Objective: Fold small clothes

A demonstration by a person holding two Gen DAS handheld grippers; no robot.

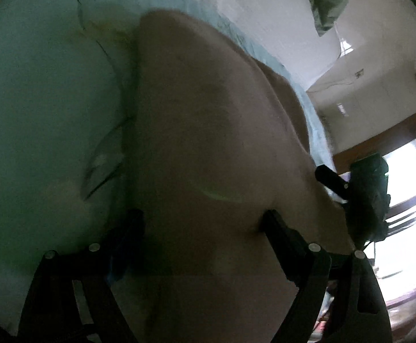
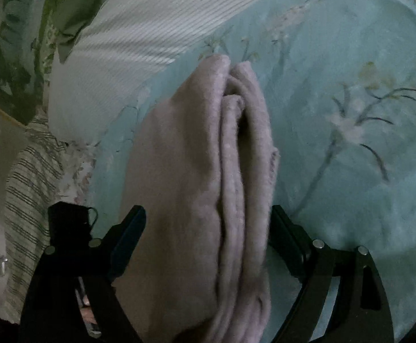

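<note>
A: Right wrist view. Folded pink garment (image 2: 190,188), several layers stacked edge-on, fills the centre from lower middle up to mid-frame. Right gripper (image 2: 205,223) has one finger on each side of the bundle, clamped onto it.

B: What's under it?

A: Bed sheet (image 2: 350,143), pale teal with a flower-branch print, across the right and upper frame. White ribbed pillow (image 2: 127,57) at upper left; striped cloth (image 2: 27,200) at the left edge.

B: Left wrist view?

A: Dim and blurred. The same pink garment (image 1: 208,143) takes up the middle. Left gripper (image 1: 205,223) straddles it, fingers pressed to either side, grasping it. The sheet (image 1: 42,100) shows at left.

B: Anything else?

A: The right gripper (image 1: 350,197) shows as a dark shape at the garment's right edge, right of centre. Bright window (image 1: 402,200) behind it.
</note>
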